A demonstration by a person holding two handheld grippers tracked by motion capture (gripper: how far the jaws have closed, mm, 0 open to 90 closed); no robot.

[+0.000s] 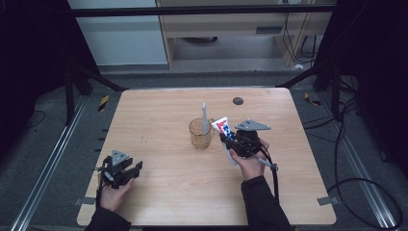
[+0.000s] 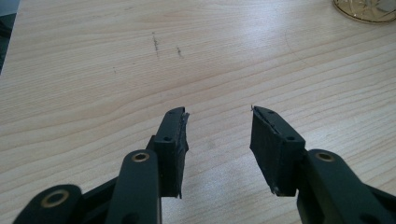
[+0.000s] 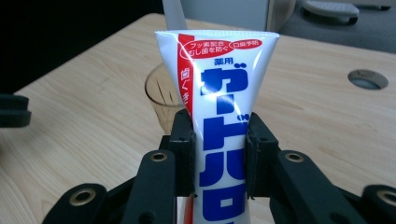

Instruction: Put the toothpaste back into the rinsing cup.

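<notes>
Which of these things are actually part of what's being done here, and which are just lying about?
In use:
toothpaste tube, clamped in the right gripper
glass cup
toothbrush standing in the cup

Just there:
left gripper, holding nothing
round hole in the table

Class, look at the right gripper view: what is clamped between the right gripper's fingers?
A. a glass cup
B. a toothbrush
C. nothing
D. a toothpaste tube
D: the right gripper has both fingers pressed against the sides of the white, blue and red toothpaste tube, with the glass cup standing behind it on the table.
</notes>
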